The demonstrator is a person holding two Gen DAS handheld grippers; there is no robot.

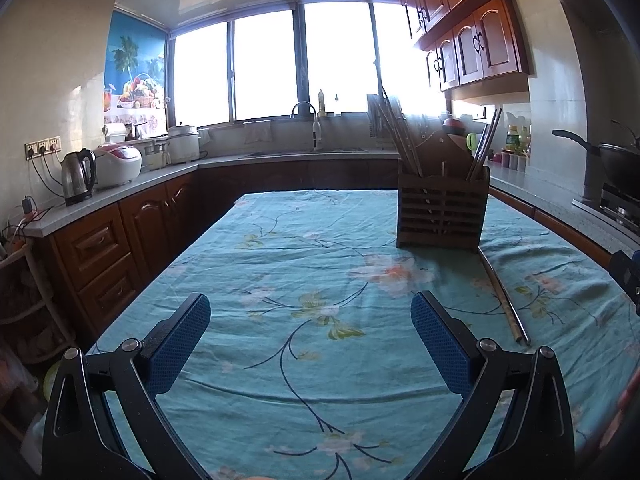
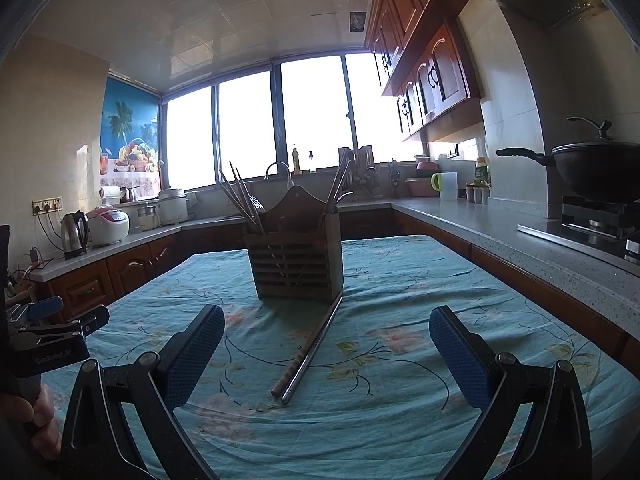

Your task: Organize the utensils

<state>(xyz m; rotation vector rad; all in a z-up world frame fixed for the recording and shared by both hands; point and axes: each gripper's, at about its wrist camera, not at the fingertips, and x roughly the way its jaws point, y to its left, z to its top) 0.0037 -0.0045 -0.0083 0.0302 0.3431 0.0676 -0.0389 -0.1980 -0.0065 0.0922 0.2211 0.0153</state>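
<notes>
A slatted wooden utensil holder [image 1: 442,212] [image 2: 296,264] stands on the table with chopsticks [image 2: 244,200] leaning out of its left and right compartments. Two loose chopsticks, one wooden [image 2: 302,354] and one metal [image 2: 316,350], lie side by side on the cloth in front of the holder; they show at the right in the left wrist view [image 1: 506,304]. My left gripper [image 1: 310,308] is open and empty above the cloth, left of them. My right gripper [image 2: 326,320] is open and empty, with the loose chopsticks lying between its fingers, further ahead.
The table carries a teal floral cloth [image 1: 280,264] [image 2: 400,280]. Counters surround it: kettle [image 1: 78,176] and rice cooker [image 1: 118,164] left, sink [image 1: 308,152] at the back, wok [image 2: 600,168] on the stove right. The left gripper's body [image 2: 52,336] shows at the right view's left edge.
</notes>
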